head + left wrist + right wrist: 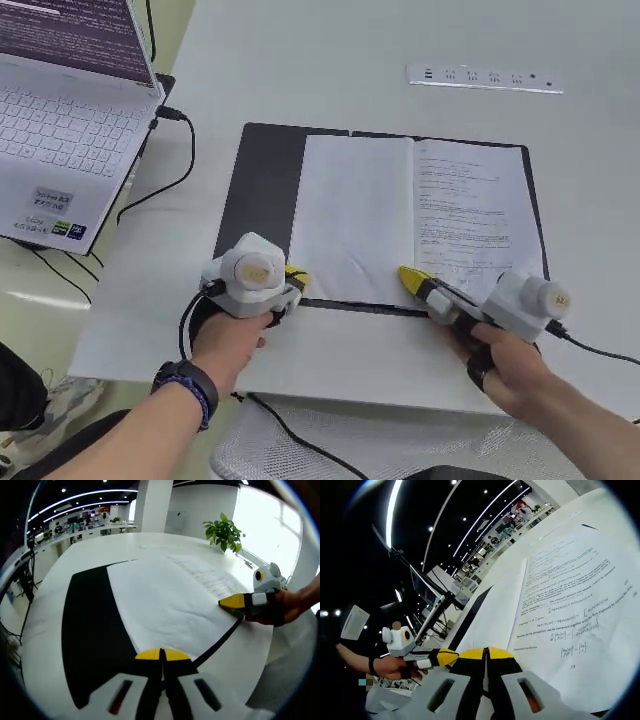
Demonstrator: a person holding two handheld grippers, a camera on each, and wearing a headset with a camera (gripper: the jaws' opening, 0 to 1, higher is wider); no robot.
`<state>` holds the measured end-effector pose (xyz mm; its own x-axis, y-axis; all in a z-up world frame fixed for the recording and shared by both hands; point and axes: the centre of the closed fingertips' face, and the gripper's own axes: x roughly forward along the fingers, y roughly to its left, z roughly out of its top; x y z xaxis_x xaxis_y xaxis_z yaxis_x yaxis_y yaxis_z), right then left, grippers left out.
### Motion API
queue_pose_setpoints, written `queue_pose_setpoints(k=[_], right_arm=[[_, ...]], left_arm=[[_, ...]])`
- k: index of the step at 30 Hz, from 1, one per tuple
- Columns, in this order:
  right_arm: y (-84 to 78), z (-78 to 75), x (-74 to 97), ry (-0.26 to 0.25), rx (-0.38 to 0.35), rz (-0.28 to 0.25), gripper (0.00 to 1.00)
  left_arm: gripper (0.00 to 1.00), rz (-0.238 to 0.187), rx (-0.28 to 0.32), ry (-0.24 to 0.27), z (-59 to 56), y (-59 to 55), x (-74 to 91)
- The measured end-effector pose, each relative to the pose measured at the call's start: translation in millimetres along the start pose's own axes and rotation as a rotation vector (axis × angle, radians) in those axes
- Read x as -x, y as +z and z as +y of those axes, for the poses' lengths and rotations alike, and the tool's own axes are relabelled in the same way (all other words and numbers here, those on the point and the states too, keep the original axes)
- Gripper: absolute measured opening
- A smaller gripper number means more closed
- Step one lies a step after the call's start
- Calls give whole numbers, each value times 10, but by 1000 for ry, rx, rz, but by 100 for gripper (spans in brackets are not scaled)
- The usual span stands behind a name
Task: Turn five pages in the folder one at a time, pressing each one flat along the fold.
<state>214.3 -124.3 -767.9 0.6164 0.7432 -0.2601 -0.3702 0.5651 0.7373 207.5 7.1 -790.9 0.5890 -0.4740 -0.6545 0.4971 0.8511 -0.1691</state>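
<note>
I see the folder [262, 190] lying open on the table [330, 60], with a blank page [350, 215] left of the fold [412, 210] and a printed page [470, 210] right of it. The left gripper [297, 279] has its jaws pressed together, holding nothing, at the folder's near edge by the blank page's lower left corner. The right gripper [408, 276] is likewise closed on nothing, its tip at the printed page's lower edge just beside the fold; a laptop [60, 110] sits to the left.

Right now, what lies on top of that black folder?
Two white sheets: a blank page left, a printed page right. The folder's black cover shows at the left; anything beneath the sheets is covered.
</note>
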Motion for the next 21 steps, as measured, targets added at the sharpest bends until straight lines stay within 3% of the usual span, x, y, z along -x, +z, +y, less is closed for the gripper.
queue_pose_setpoints(k=[10, 21], right_arm=[[-163, 3, 128, 6, -8, 12, 0], [-209, 9, 144, 2, -15, 20, 0]], left_arm=[[0, 1, -10, 0, -6, -3, 7], [0, 9, -17, 2, -8, -14, 19]])
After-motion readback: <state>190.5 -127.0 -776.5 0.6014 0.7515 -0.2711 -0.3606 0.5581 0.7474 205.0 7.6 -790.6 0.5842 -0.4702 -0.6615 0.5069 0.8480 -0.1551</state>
